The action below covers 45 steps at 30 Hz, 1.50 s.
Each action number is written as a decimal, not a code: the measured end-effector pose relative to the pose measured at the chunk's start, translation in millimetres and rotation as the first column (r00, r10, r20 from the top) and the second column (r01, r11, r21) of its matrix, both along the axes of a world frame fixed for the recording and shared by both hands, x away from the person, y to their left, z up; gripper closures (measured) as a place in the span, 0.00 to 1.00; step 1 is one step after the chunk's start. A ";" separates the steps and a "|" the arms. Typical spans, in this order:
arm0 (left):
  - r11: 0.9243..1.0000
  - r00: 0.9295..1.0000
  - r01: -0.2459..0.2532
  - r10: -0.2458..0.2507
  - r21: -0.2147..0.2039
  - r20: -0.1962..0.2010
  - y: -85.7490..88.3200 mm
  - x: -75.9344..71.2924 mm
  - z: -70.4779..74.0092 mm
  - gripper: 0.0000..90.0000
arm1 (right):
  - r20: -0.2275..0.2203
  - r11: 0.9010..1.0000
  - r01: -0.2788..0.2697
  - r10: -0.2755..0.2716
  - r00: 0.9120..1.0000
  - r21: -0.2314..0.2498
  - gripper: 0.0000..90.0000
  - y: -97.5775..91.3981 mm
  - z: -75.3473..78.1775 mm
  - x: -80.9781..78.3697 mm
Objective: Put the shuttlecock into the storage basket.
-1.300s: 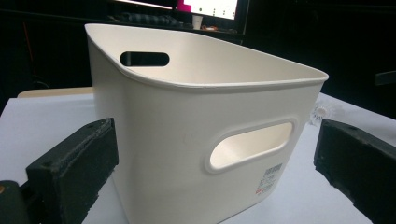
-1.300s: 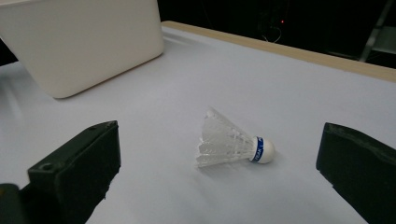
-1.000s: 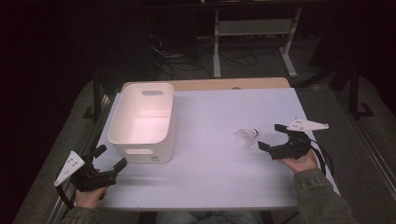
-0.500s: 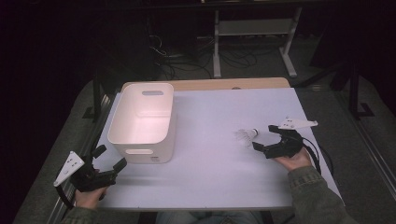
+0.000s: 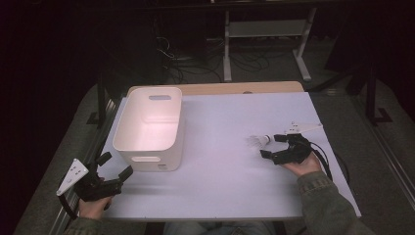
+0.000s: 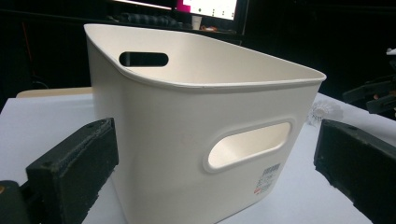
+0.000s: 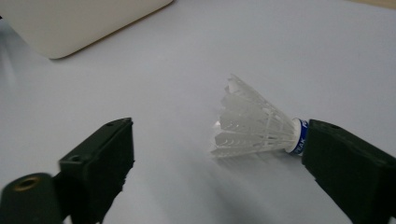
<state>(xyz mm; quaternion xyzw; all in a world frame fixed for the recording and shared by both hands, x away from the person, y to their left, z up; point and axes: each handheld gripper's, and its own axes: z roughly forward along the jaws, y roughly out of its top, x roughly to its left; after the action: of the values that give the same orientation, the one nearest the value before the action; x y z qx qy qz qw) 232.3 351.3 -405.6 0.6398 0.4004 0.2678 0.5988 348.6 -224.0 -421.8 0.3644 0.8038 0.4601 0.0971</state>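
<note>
A white shuttlecock (image 5: 255, 141) (image 7: 254, 122) with a blue band lies on its side on the white table (image 5: 225, 122), right of centre. My right gripper (image 5: 272, 146) (image 7: 219, 158) is open right at it; its far jaw stands by the shuttlecock's cork end. A white plastic bin (image 5: 150, 127) (image 6: 187, 116) with handle slots stands at the table's left. My left gripper (image 5: 115, 166) (image 6: 215, 163) is open at the front left corner, just short of the bin. In the left gripper view the shuttlecock (image 6: 325, 111) shows small beyond the bin.
A bare wooden strip (image 5: 235, 88) runs along the table's far edge. Beyond it stand a metal rack (image 5: 264, 29) and cables on a dark floor. A sleeve (image 5: 328, 205) reaches in at the bottom right.
My right gripper has moved left and toward the shuttlecock, so that its jaws now flank it. The left gripper has stayed still.
</note>
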 end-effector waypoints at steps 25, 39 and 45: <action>1.000 1.000 0.002 -0.002 -0.002 -0.002 0.3 0.0 0.0 0.00 | -0.145 0.999 -0.001 -0.006 0.989 -0.048 0.94 -2.8 -10.0 10.7; 1.000 1.000 0.003 -0.004 -0.008 -0.004 -0.1 0.7 -0.6 0.00 | -0.193 0.997 0.012 -0.027 0.981 -0.075 0.98 3.0 -16.8 19.4; 1.000 1.000 0.003 -0.003 -0.006 -0.003 0.0 0.5 -0.4 0.00 | -0.195 0.995 -0.007 -0.013 0.981 -0.100 0.98 13.6 -6.1 29.3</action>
<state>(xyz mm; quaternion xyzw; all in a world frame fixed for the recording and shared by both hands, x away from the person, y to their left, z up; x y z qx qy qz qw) 232.8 351.4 -406.0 0.6390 0.4012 0.2644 0.6006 377.9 -210.4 -427.9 0.4037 0.8309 0.3811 0.0363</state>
